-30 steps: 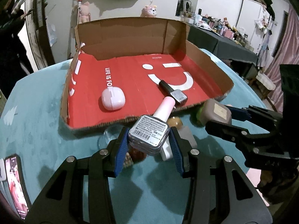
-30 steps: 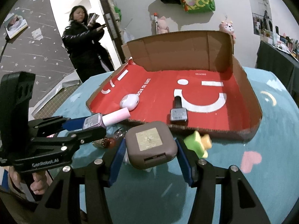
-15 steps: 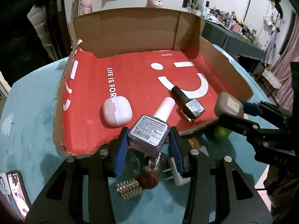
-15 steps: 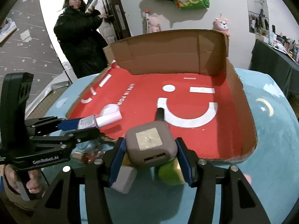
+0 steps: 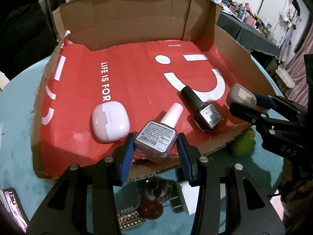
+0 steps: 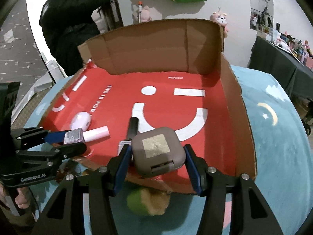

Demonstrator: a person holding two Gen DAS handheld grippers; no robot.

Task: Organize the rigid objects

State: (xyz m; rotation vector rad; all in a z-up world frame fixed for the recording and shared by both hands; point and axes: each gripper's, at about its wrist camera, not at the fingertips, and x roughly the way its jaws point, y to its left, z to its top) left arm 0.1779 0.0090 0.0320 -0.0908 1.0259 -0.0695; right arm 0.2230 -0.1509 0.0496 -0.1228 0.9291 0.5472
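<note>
My left gripper (image 5: 155,152) is shut on a lilac nail polish bottle (image 5: 156,139) with a pale pink cap, held over the near edge of the red-lined cardboard box (image 5: 125,78). My right gripper (image 6: 156,161) is shut on a taupe square case (image 6: 157,154), also over the box's near edge. Inside the box lie a pink earbud case (image 5: 109,124) and a black nail polish bottle (image 5: 203,109). In the right wrist view the left gripper (image 6: 64,141) with its bottle (image 6: 86,136) shows at the left, near the earbud case (image 6: 80,123).
On the teal tablecloth (image 6: 277,156) in front of the box lie a green toy (image 6: 148,201), a white plug (image 5: 183,197), a dark red round item (image 5: 150,209) and a gold studded piece (image 5: 129,221). A phone (image 5: 13,209) is at far left. A person in black (image 6: 68,25) stands behind the box.
Both grippers have moved forward and a little down with their objects, from over the loose items on the cloth to over the box's near edge. The person behind has shifted.
</note>
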